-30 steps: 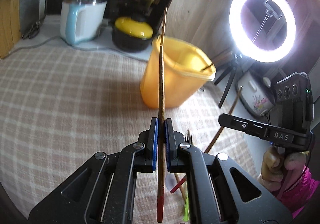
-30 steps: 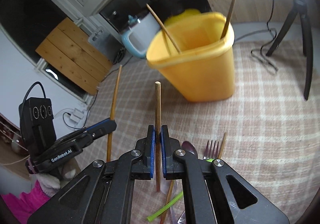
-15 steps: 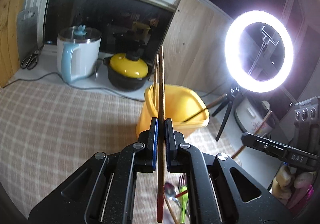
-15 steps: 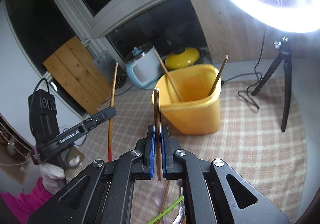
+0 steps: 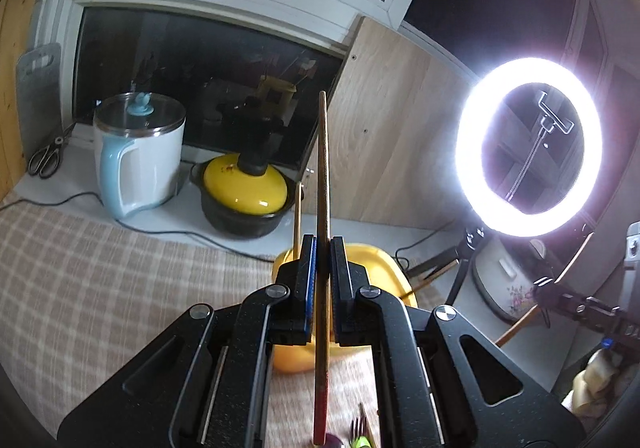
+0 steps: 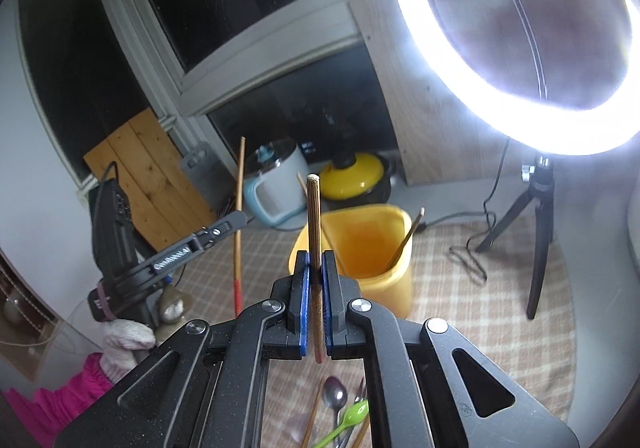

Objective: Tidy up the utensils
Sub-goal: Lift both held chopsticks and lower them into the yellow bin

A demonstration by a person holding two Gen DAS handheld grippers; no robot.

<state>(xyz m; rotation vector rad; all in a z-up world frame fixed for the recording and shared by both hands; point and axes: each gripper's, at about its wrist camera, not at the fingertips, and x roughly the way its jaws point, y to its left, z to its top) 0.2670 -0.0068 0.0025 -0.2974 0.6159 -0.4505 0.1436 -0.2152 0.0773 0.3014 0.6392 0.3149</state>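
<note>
My left gripper [image 5: 322, 248] is shut on a long wooden chopstick with a red end [image 5: 322, 176], held upright above the table. My right gripper [image 6: 315, 260] is shut on a second, shorter wooden chopstick [image 6: 313, 216], also upright. A yellow plastic holder [image 6: 368, 248] stands on the checked tablecloth ahead of both grippers and has two chopsticks leaning in it; in the left wrist view the holder [image 5: 372, 260] is mostly hidden behind the fingers. A spoon [image 6: 335, 396], a green spoon [image 6: 352, 416], a fork and more chopsticks lie on the cloth below the right gripper.
A white and blue electric kettle [image 5: 136, 156] and a black pot with a yellow lid [image 5: 244, 196] stand at the back by the window. A lit ring light [image 5: 528, 144] on a tripod [image 6: 536, 232] stands at the right. Scissors [image 5: 46, 160] lie at the far left.
Both grippers have risen and tilted upward with their chopsticks. The yellow holder now sits lower and farther away in both views, and more window and ring light show.
</note>
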